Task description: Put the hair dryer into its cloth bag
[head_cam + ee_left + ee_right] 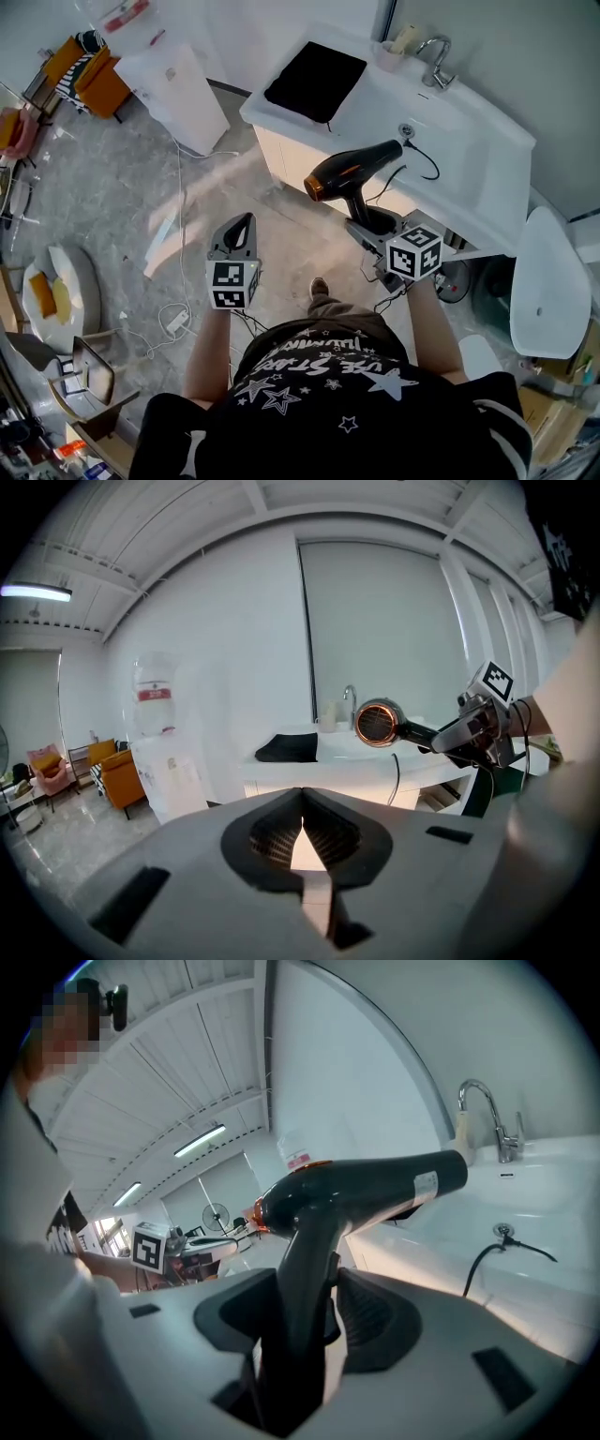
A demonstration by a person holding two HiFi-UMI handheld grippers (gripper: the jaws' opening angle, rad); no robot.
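Note:
My right gripper is shut on the handle of the black hair dryer, which has an orange ring at its barrel end and hangs in the air in front of the white vanity counter. In the right gripper view the handle stands upright between the pads. Its cord trails onto the counter. The black cloth bag lies flat on the counter's far left end. My left gripper is shut and empty, out over the floor to the dryer's left. In the left gripper view the bag and dryer lie ahead.
A faucet and a cup stand at the back of the sink. A white water dispenser stands left of the vanity and a toilet to its right. Cables lie on the grey floor; orange chairs at far left.

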